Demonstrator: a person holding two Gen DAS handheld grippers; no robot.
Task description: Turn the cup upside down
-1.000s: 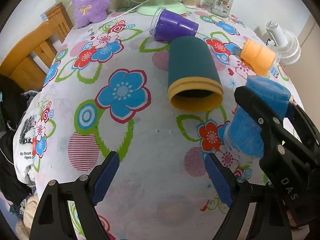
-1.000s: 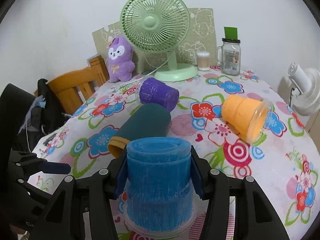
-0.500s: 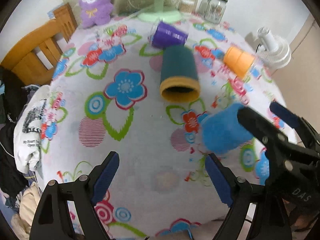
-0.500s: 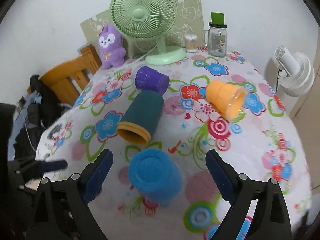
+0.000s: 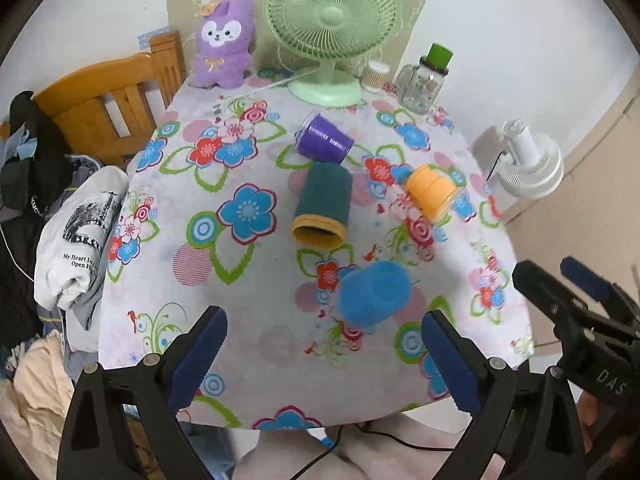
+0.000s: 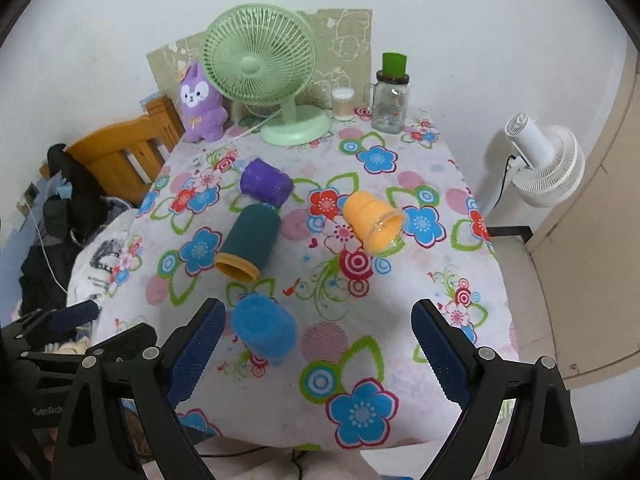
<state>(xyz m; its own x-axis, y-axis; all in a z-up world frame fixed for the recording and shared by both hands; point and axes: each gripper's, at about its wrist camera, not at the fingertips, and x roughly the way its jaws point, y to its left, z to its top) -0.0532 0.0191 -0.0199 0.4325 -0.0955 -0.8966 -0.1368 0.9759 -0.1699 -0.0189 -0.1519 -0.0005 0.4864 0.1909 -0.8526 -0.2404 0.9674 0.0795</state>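
Both claws, right point(image 6: 314, 344) and left point(image 5: 324, 350), hang wide open and empty above the table's near edge. The blue cup point(image 6: 265, 330) stands upside down there; pull straight away from it, so neither pad clips it.

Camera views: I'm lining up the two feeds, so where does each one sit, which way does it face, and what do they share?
Left wrist: rides the left gripper, above the table's near edge, facing the green fan; its own open fingers show, with the right gripper at right.
Right wrist: rides the right gripper, same near edge, facing the fan; its open fingers show, with the left gripper at left.
Shared: blue cup standing mouth-down, teal cup, purple cup and orange cup lying on their sides.
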